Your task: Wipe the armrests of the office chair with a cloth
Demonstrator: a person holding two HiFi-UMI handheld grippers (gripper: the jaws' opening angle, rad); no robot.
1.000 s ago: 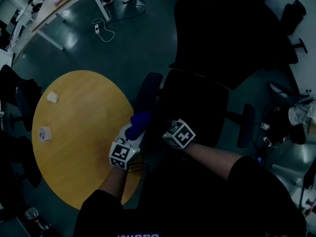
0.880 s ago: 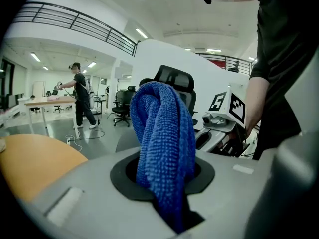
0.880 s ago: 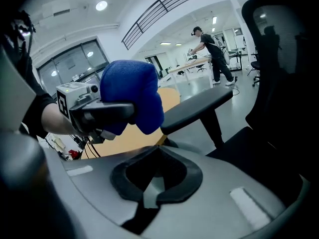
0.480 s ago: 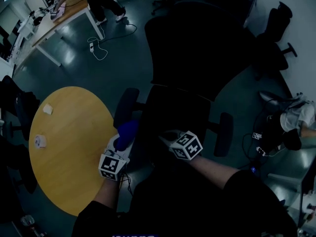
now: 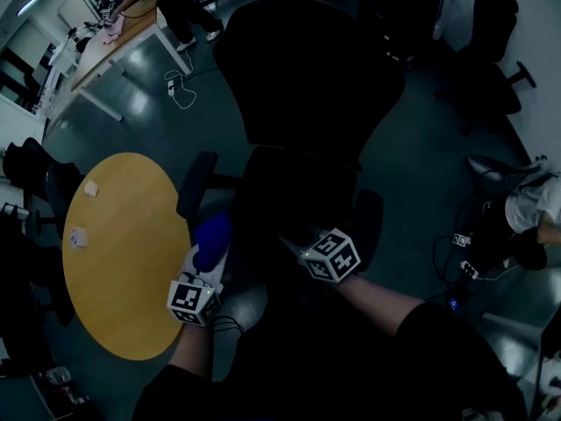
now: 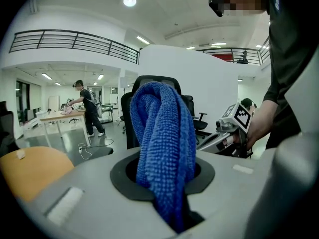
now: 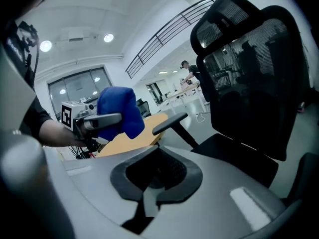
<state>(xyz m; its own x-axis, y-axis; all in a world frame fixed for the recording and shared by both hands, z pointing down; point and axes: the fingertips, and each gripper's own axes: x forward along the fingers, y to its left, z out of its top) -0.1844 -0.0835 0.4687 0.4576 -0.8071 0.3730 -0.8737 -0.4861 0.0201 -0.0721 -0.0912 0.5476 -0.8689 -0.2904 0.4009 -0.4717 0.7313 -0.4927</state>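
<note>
A black office chair (image 5: pixel 302 86) faces me. Its left armrest (image 5: pixel 195 185) and right armrest (image 5: pixel 366 220) flank the seat. My left gripper (image 5: pixel 209 251) is shut on a bunched blue cloth (image 5: pixel 211 233), just short of the left armrest's near end. In the left gripper view the cloth (image 6: pixel 164 143) fills the jaws of that gripper (image 6: pixel 167 183). My right gripper (image 5: pixel 298 248) hovers over the seat's front edge. Its own view shows the right gripper (image 7: pixel 157 176) shut and empty, with the cloth (image 7: pixel 117 111), an armrest (image 7: pixel 169 122) and the mesh backrest (image 7: pixel 249 73) beyond.
A round wooden table (image 5: pixel 123 253) stands left of the chair, with two small white items on it. More black chairs (image 5: pixel 478 51) stand at the right. A person stands at a long desk (image 5: pixel 114 33) far back, and a cable lies on the floor.
The head view has tilted up, so the whole backrest now shows. Both grippers have drifted slightly left in the frame; the cloth stays held by the left armrest.
</note>
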